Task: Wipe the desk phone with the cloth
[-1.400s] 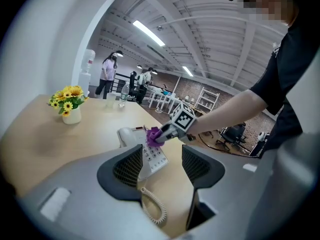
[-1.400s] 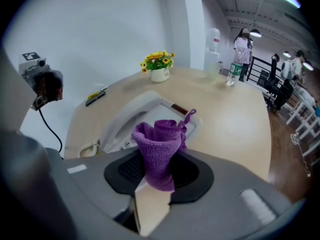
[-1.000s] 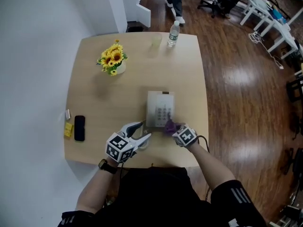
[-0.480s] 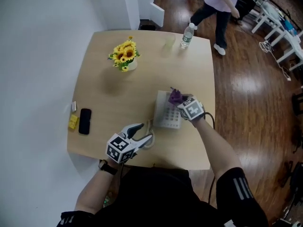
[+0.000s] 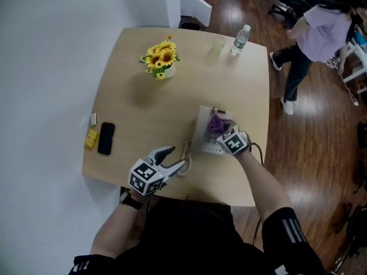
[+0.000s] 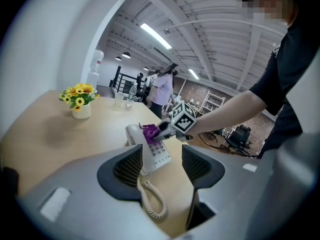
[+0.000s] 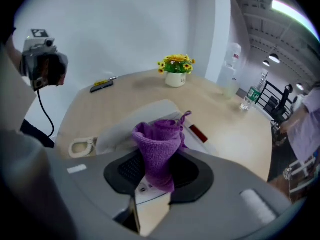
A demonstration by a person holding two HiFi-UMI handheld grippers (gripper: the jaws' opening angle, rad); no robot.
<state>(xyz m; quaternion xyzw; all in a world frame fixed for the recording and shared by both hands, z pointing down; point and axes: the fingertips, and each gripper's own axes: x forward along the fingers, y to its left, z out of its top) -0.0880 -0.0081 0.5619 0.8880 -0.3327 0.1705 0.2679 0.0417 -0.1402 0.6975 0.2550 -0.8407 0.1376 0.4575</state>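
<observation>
At right-centre of bench [image 5: 143, 125], desk phone [image 5: 202, 133] lies long axis near-to-far. Right gripper [image 5: 221, 130] fingers clamped on purple cloth [image 7: 157, 144], over phone's far half — keypad runs nearward from it. Left gripper [image 5: 176, 158] fingers apart, empty, beside coiled cord [image 6: 152, 204] at phone's near-left.

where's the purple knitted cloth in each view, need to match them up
Head view: the purple knitted cloth is right of centre, over the white desk phone.
Left gripper view: mid-frame, at the phone's top end.
Right gripper view: centre, pinched by the right gripper.
Shared landmark: the pot of yellow sunflowers, which stands farther along the table in all three.
</observation>
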